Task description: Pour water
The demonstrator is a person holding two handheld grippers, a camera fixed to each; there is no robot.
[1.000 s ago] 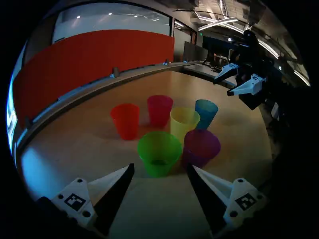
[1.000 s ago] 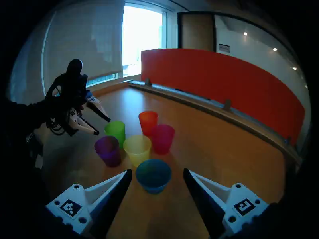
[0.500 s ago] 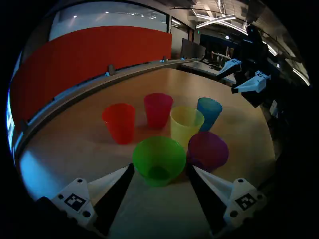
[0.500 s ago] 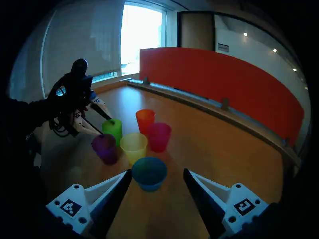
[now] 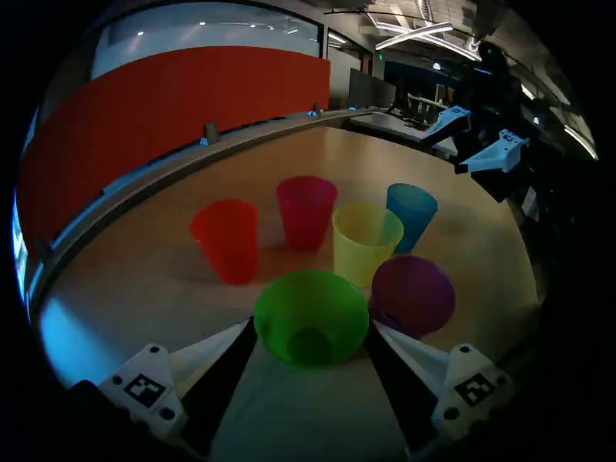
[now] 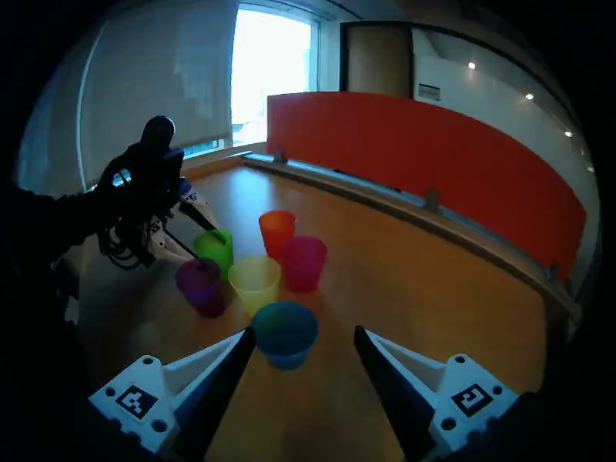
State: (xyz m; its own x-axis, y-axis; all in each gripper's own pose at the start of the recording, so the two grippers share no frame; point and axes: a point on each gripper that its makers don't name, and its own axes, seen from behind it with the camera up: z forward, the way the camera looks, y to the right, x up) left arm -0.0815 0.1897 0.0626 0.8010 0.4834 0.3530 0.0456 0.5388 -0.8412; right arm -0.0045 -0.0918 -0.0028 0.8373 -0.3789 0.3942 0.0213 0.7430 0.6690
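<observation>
While the left gripper [image 5: 309, 323] is spread wide, the green cup [image 5: 311, 317] sits right between its fingertips, rim level with both tips. Contact: can't tell. The tips look to be at the rim on each side, with no visible squeeze. So it's released, not grasping. Right gripper view agrees: left gripper [image 6: 206, 246] is low over the table, one finger on each side of the green cup [image 6: 215, 248], held by a dark-sleeved arm [image 6: 69, 223].

Right gripper [image 6: 302, 333] is also spread wide, holding nothing. Blue cup [image 6: 285, 333] stands just ahead of its tips, roughly on the gap line, rim close to one tip in frame; contact not readable. In the left gripper view the right gripper [image 5: 440, 152] hangs above the far side of the table [image 5: 477, 254], well apart from the cups.

Cup layout: all six upright on the wooden table, clustered tight.
- green: nearest the left gripper
- purple cup [image 5: 413, 294]: just beside the green
- yellow cup [image 5: 366, 242]: behind those two
- blue cup [image 5: 411, 214]: just beside the yellow
- pink cup [image 5: 306, 209] and orange cup [image 5: 227, 239]: on the side toward the red partition [image 5: 154, 100]

Water: can't tell whether any cup holds some. The green cup shows a darker base, not readable.
</observation>
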